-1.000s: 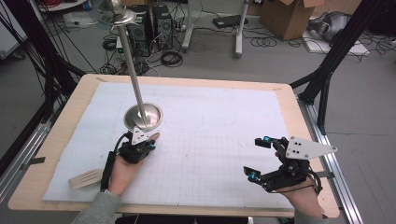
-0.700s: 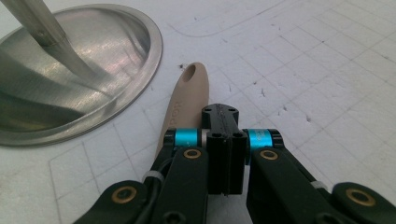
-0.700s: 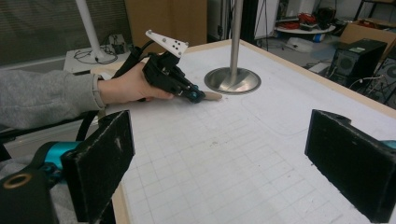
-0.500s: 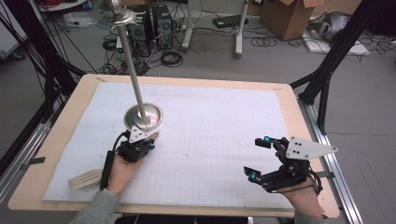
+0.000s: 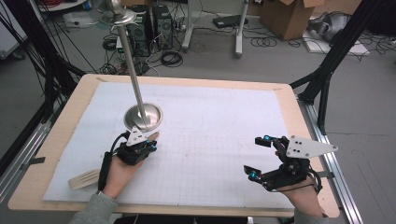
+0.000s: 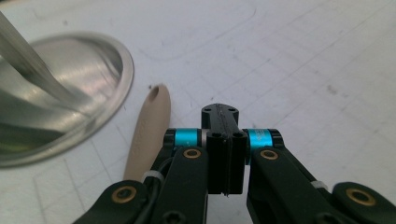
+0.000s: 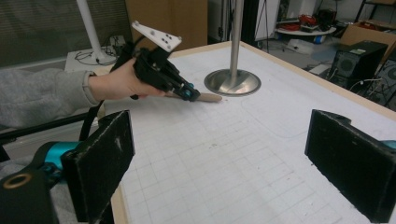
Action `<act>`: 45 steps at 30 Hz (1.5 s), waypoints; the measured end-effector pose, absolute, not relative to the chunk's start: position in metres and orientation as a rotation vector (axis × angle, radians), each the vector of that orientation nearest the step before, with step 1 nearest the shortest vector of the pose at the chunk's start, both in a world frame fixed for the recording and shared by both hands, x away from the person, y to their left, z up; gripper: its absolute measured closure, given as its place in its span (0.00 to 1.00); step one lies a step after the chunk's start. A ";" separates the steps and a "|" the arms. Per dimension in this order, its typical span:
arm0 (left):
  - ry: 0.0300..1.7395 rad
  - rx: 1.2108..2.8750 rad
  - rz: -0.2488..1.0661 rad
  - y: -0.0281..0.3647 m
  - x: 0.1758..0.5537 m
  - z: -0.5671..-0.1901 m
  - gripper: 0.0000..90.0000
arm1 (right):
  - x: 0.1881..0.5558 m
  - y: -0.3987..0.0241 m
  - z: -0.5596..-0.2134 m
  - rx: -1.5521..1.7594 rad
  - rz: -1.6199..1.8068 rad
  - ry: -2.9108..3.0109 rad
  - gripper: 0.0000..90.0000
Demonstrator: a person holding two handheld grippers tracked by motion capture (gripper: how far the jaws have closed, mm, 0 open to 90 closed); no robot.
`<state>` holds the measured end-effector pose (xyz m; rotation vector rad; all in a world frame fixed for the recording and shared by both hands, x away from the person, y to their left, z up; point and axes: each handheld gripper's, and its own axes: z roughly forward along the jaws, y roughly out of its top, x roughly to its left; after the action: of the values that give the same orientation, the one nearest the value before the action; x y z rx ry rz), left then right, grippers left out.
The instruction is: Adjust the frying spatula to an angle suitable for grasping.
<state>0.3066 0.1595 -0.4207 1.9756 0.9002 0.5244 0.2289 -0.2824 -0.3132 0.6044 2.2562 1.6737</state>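
Both grippers sit low over the counter [image 5: 56, 154]. My left gripper [image 6: 224, 158] has its jaws pressed together, empty, with a tan wooden utensil [image 6: 148, 128] lying just beside it, its tip near the steel stand base [image 5: 143, 116]. My right gripper [image 5: 260, 156] rests wide open, well apart from them.

Left claw [image 5: 150, 140] slightly higher now.

Glossy brushed-metal stand [image 5: 143, 116], matt pale wooden spatula [image 6: 148, 130], smooth white gridded paper sheet [image 5: 210, 140], light wooden table [image 5: 303, 140]
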 end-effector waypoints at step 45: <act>1.029 2.005 0.429 0.258 0.296 -0.417 1.00 | 0.251 -0.256 -0.314 0.527 1.697 2.327 0.08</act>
<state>0.2962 0.2582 -0.4172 2.0049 1.0294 0.4288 0.2506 -0.2560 -0.3143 0.5274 2.3272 1.6967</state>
